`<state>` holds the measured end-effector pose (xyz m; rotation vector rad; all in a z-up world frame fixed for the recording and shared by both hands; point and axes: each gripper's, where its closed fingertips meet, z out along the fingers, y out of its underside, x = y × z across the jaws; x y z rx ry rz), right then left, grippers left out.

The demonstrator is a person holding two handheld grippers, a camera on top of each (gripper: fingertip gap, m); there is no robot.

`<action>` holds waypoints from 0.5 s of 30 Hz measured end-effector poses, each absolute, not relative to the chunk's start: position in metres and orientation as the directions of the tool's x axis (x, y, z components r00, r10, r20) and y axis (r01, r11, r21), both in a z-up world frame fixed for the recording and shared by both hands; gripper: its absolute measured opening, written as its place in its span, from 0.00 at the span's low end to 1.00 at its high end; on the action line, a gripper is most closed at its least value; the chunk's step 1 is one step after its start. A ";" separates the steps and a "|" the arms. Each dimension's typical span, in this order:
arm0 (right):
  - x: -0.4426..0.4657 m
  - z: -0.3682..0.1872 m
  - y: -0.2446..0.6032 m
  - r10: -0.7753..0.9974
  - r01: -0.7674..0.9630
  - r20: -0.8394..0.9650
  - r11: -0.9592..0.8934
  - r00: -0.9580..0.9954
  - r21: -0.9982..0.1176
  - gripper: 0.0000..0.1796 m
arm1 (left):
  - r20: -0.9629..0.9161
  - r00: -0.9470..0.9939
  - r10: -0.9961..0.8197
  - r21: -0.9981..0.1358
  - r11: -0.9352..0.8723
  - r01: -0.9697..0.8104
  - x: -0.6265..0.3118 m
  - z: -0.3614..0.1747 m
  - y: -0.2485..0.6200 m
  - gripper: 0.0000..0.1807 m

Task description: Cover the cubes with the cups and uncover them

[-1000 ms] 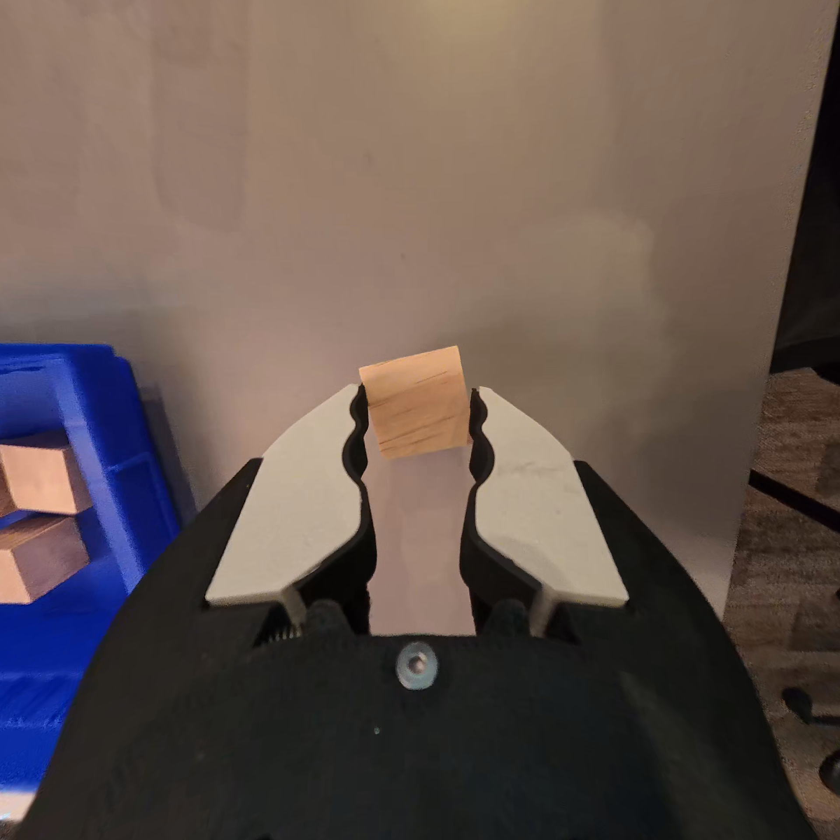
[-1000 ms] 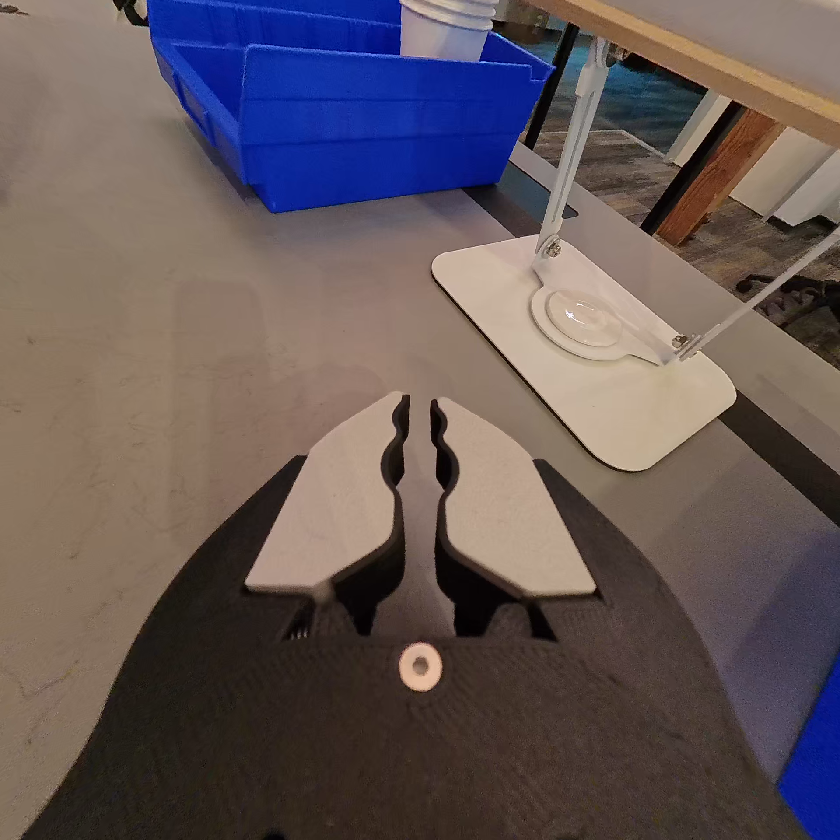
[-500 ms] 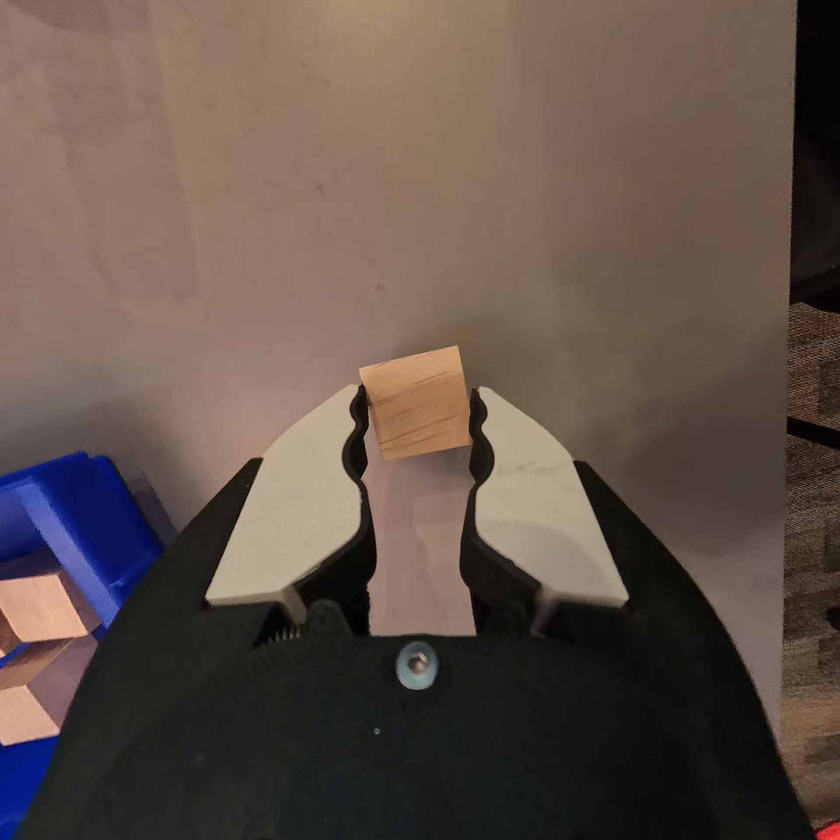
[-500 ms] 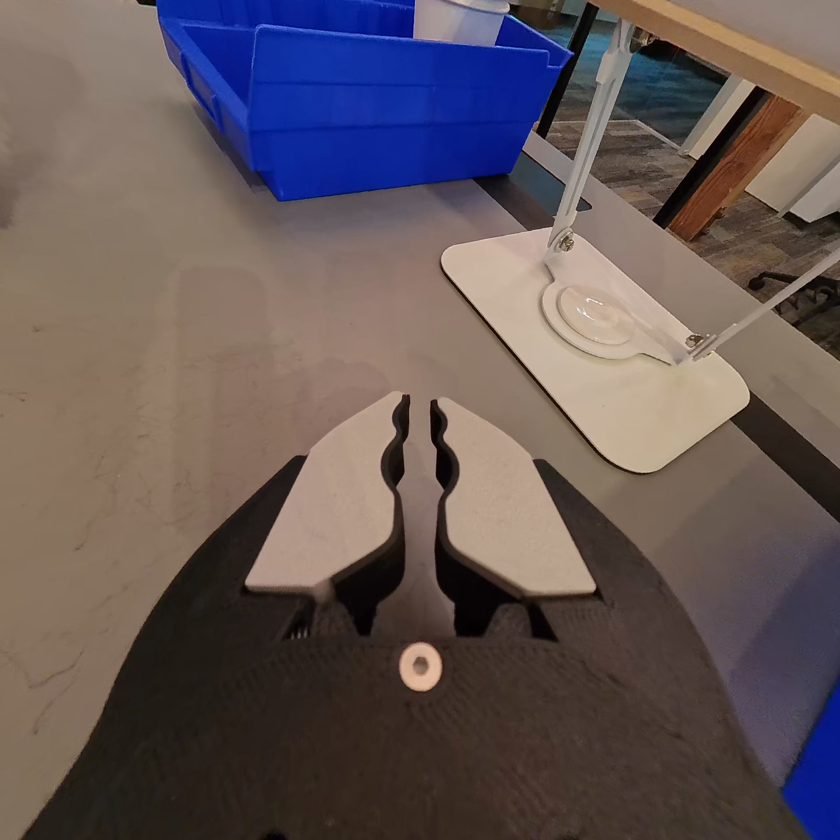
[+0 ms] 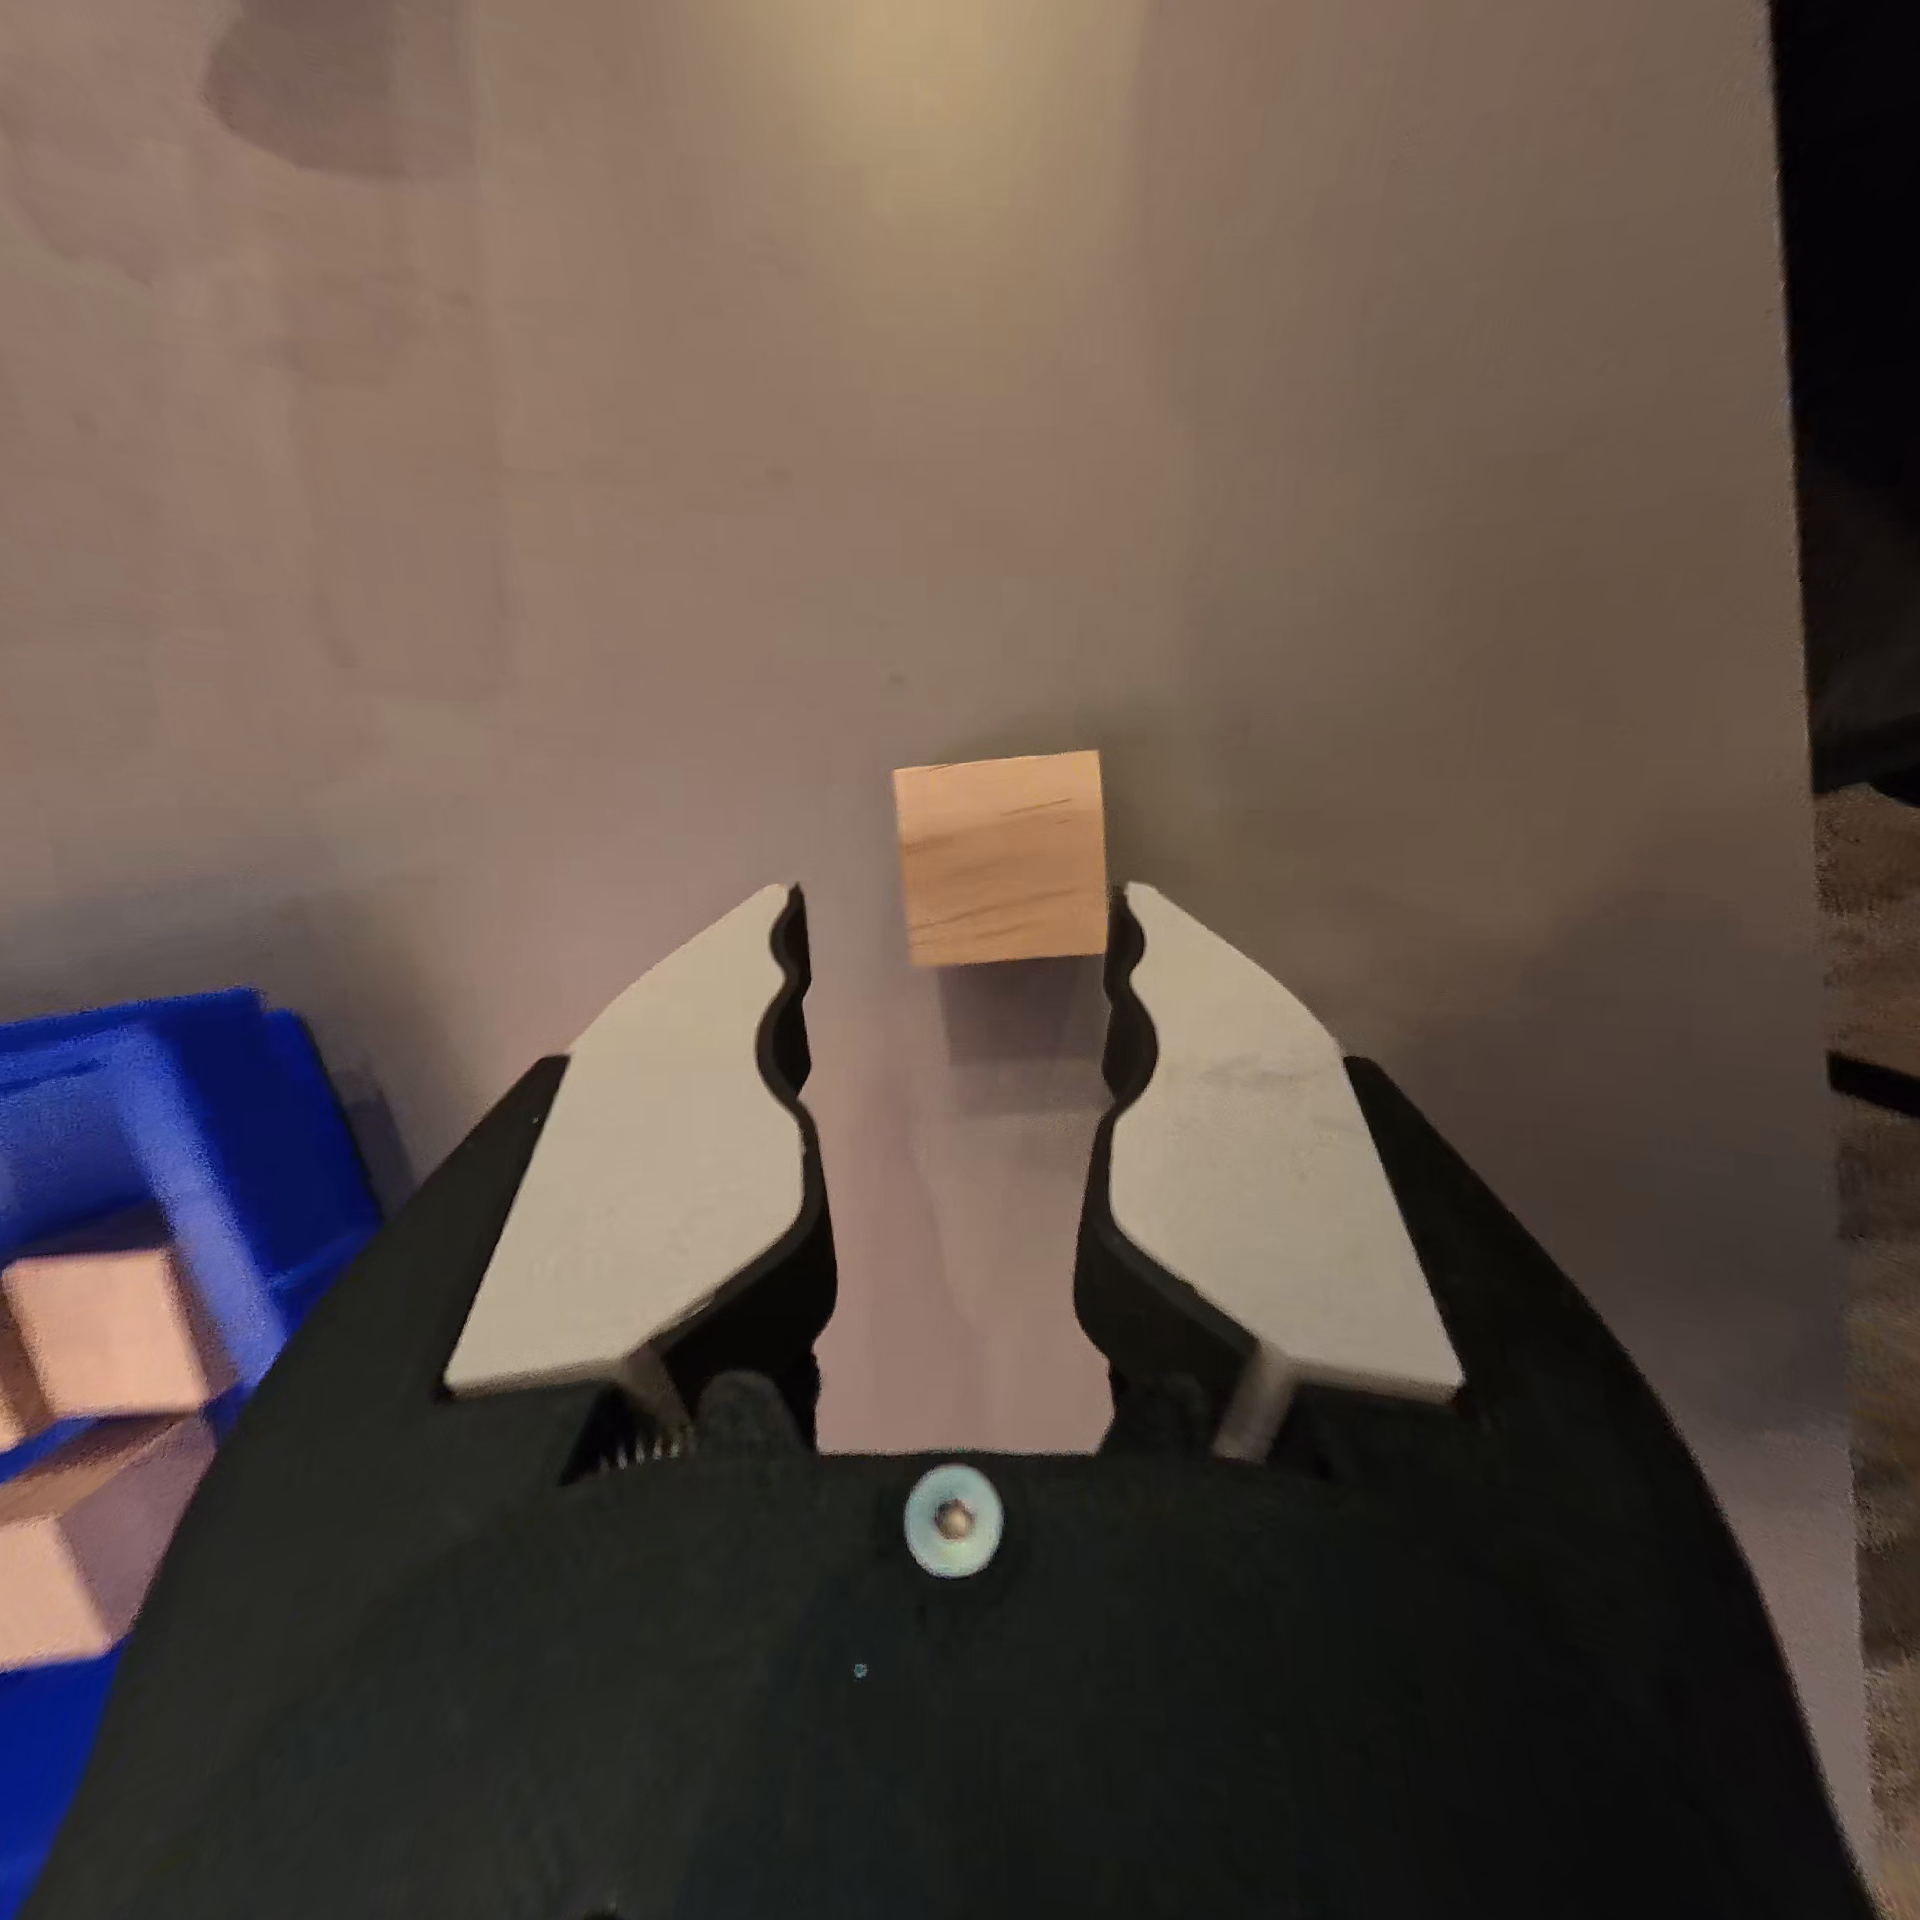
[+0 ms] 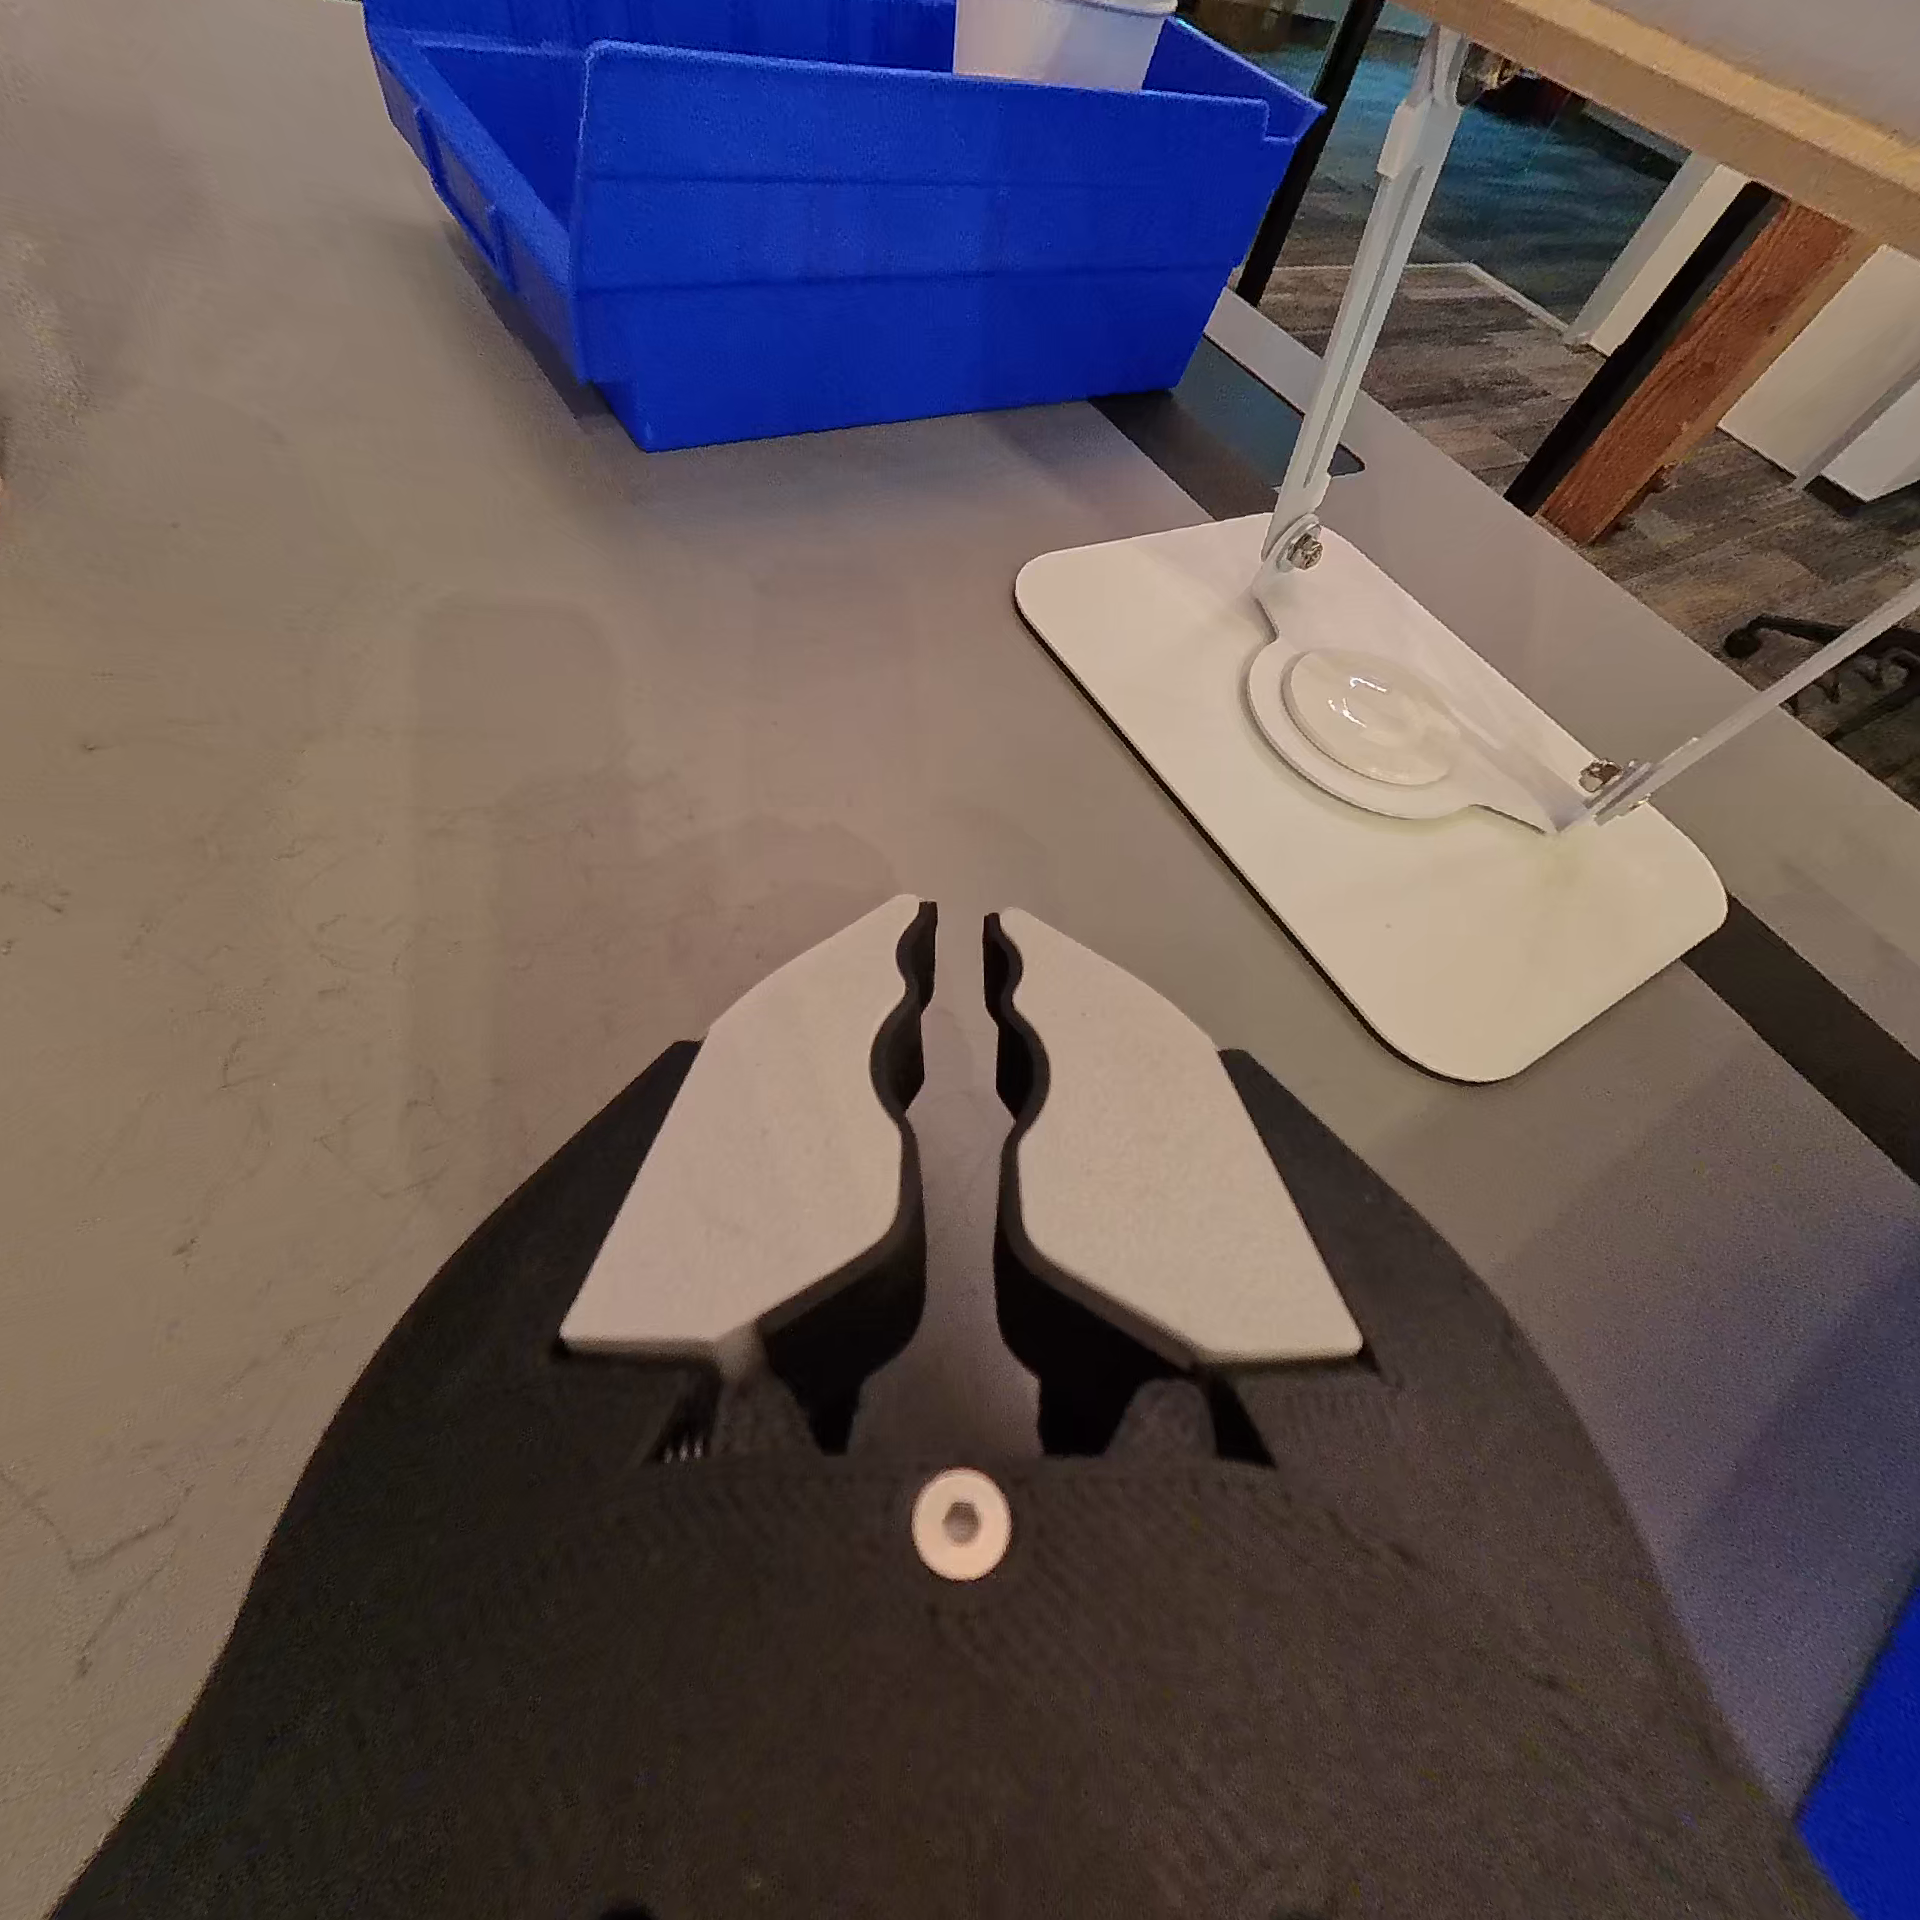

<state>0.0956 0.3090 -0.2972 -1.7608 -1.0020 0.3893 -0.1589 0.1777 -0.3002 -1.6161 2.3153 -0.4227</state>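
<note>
A light wooden cube [image 5: 1000, 858] sits on the grey table just ahead of my left gripper [image 5: 961, 920]. The left gripper is open: its left finger stands clear of the cube and the right finger is at or near the cube's right side. More wooden cubes [image 5: 99, 1330] lie in a blue bin [image 5: 197, 1122] at the lower left. My right gripper [image 6: 960, 927] is shut and empty, low over the grey table. A white cup [image 6: 1055, 36] stands in a blue bin [image 6: 883, 239] far ahead of it.
A white stand base [image 6: 1382, 821] with thin metal legs sits on the table to the right of my right gripper. The table's right edge [image 5: 1792, 727] runs close to the cube, with floor beyond. Another blue bin corner [image 6: 1870, 1787] shows at the lower right.
My left gripper has opened and let go of the cube, which now rests on the table. The right gripper stayed shut and drifted slightly toward the blue bin.
</note>
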 end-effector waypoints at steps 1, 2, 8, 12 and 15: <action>0.096 -0.297 0.309 0.777 0.444 0.191 -0.125 0.600 -0.887 0.05 | -0.087 -0.311 -0.946 -0.409 0.319 -0.855 -0.160 -0.289 0.184 0.31; 0.095 -0.297 0.309 0.778 0.445 0.190 -0.126 0.599 -0.887 0.05 | -0.123 -0.288 -0.950 -0.424 0.313 -0.850 -0.161 -0.278 0.194 0.31; 0.095 -0.298 0.308 0.780 0.448 0.192 -0.123 0.595 -0.886 0.05 | -0.299 -0.130 -0.945 -0.391 0.246 -0.887 -0.183 -0.233 0.291 0.30; 0.095 -0.297 0.308 0.782 0.445 0.190 -0.123 0.594 -0.887 0.05 | -0.332 -0.094 -0.939 -0.292 0.197 -0.936 -0.198 -0.240 0.356 0.32; 0.095 -0.297 0.308 0.783 0.443 0.187 -0.124 0.594 -0.888 0.05 | -0.344 -0.092 -0.934 -0.193 0.166 -0.967 -0.212 -0.255 0.397 0.34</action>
